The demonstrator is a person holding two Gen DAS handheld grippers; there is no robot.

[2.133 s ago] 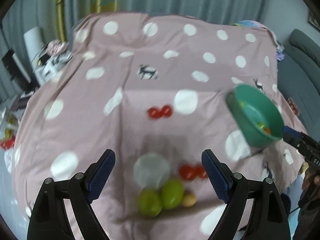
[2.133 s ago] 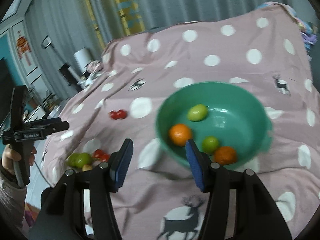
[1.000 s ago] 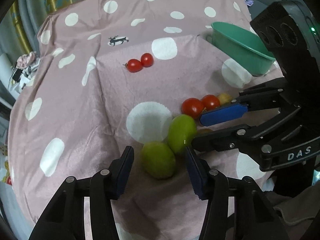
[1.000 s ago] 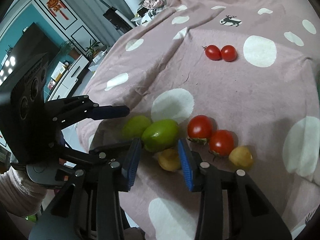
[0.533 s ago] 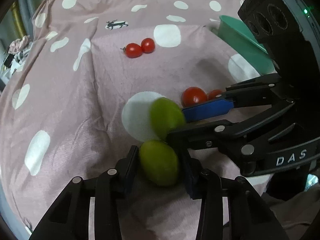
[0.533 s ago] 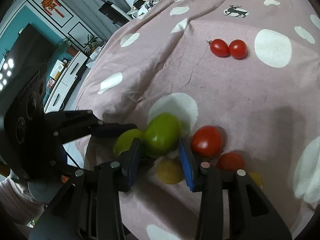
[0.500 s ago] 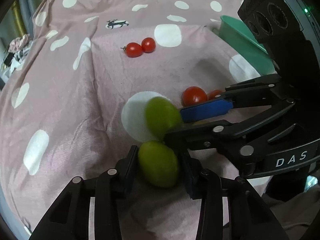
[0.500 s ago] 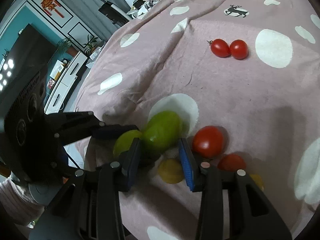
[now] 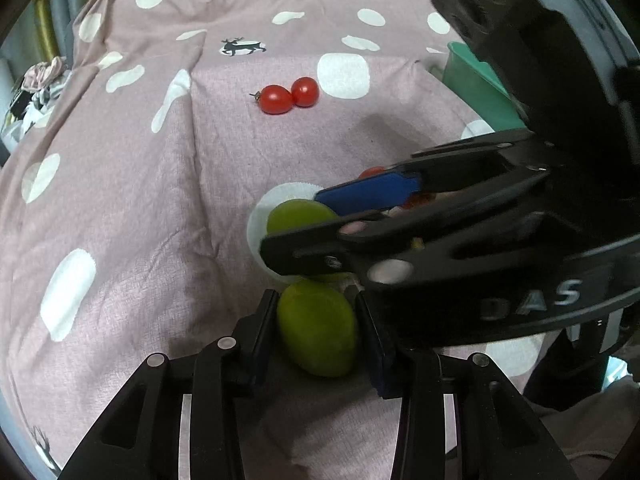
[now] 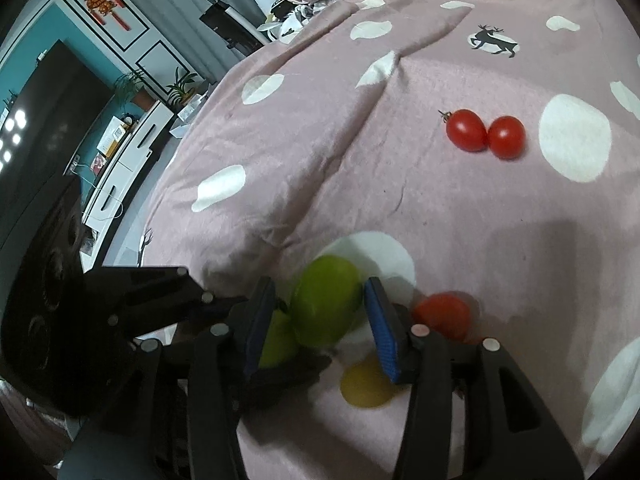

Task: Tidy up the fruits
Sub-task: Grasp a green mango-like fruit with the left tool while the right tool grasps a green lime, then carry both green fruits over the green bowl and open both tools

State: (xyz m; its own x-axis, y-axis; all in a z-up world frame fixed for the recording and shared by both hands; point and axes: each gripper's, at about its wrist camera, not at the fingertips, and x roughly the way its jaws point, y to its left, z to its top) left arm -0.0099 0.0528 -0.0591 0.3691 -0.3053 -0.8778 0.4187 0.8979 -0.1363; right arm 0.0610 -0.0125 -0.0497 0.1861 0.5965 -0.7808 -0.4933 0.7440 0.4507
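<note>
Both grippers clamped on green fruit, pink spotted cloth.
Left gripper [image 9: 318, 332] pinches the near green fruit [image 9: 318, 330]; right gripper [image 10: 320, 316] pinches the second green fruit [image 10: 326, 304] just beyond. Two red tomatoes [image 9: 288, 96] lie farther off; green bowl [image 9: 478, 92] beyond.

Only one legible marking: the letters "DAS" in pale capitals on the black body of the right tongs [image 9: 368, 216], seen in the left wrist view at lower right, on the frame just behind the finger linkage. No other readable text, numbers or labels in either view. The red hanging ornament [image 10: 102, 3] in the wall frame, right wrist view, carries no characters that can be made out.
</note>
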